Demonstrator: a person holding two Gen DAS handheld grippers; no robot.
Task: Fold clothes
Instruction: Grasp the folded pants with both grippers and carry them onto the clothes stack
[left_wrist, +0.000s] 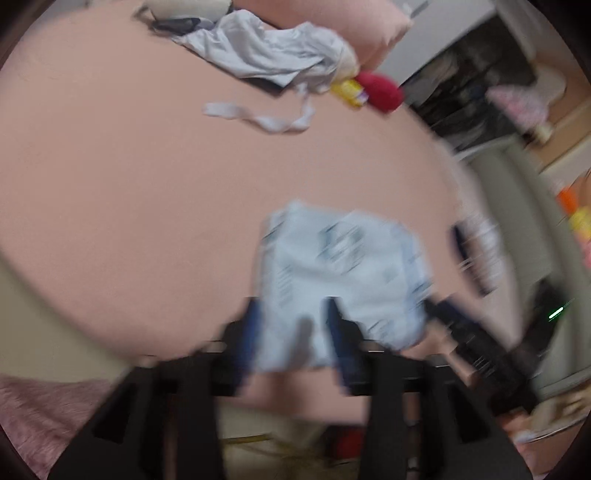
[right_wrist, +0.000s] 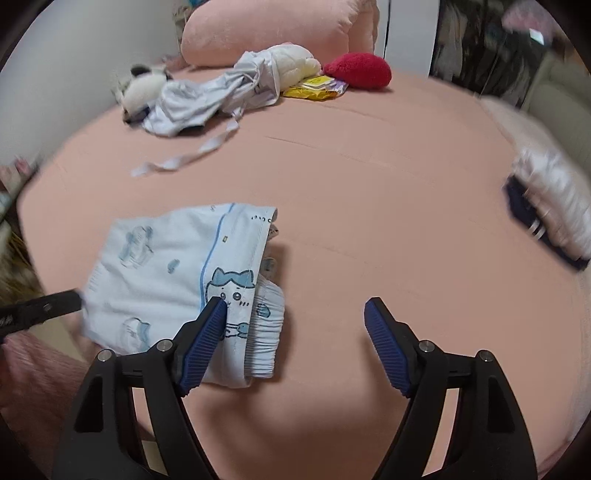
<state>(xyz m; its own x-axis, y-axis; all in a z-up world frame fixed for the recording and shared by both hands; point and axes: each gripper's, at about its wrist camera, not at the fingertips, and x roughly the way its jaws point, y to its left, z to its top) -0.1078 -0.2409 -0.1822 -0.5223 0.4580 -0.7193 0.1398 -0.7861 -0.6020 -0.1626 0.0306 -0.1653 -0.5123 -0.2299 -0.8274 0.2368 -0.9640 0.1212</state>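
A pale blue garment with cartoon cat prints (right_wrist: 166, 273) lies folded on the pink bed sheet (right_wrist: 369, 206). It also shows, blurred, in the left wrist view (left_wrist: 340, 273). My right gripper (right_wrist: 295, 314) is open and empty, its left fingertip over the garment's right edge. My left gripper (left_wrist: 295, 317) is part open with the garment's near edge between its fingers; blur hides whether it grips. Its tip (right_wrist: 55, 301) touches the garment's left edge in the right wrist view. The right gripper shows at the garment's right (left_wrist: 443, 314).
A crumpled white-grey garment (right_wrist: 207, 96) with a loose strap (right_wrist: 184, 158) lies at the far side. Beside it are plush toys (right_wrist: 144, 86), a red cushion (right_wrist: 358, 70), a yellow packet (right_wrist: 314, 88) and a pink pillow (right_wrist: 273, 29). Folded clothes (right_wrist: 550, 206) lie at the right edge.
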